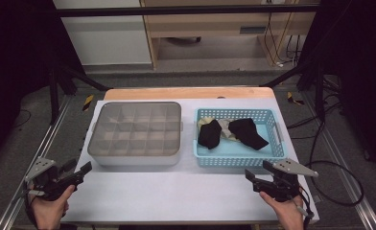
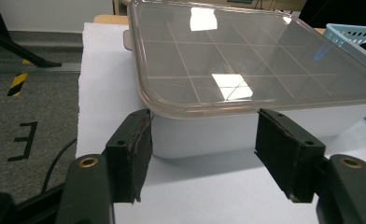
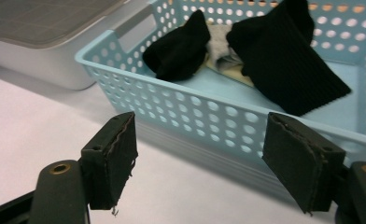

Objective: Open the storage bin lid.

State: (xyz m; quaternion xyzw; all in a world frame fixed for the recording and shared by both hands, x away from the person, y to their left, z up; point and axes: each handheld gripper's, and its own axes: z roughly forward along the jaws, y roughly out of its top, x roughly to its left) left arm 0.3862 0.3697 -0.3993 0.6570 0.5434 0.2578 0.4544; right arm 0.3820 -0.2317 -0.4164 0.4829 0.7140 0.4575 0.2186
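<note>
A white divided box with a clear lid [image 1: 135, 133] sits left of centre on the white table cover. To its right stands a light blue perforated basket [image 1: 271, 152] holding two black socks [image 1: 210, 133] [image 1: 247, 132] and a pale cloth [image 1: 227, 128]. My left gripper [image 1: 78, 171] rests open at the table's front left, aimed at the box corner [image 2: 172, 112]. My right gripper [image 1: 259, 173] is open at the front right, just short of the basket wall [image 3: 209, 116]. The socks [image 3: 179, 49] [image 3: 284, 60] lie beyond that wall. Nothing lies between either pair of jaws.
The front strip of the white cover [image 1: 176, 191] lies between the two hands. A wooden table edge [image 1: 186, 93] shows behind the cover. Metal rails run along both sides, and cables [image 1: 339, 177] trail on the floor at the right.
</note>
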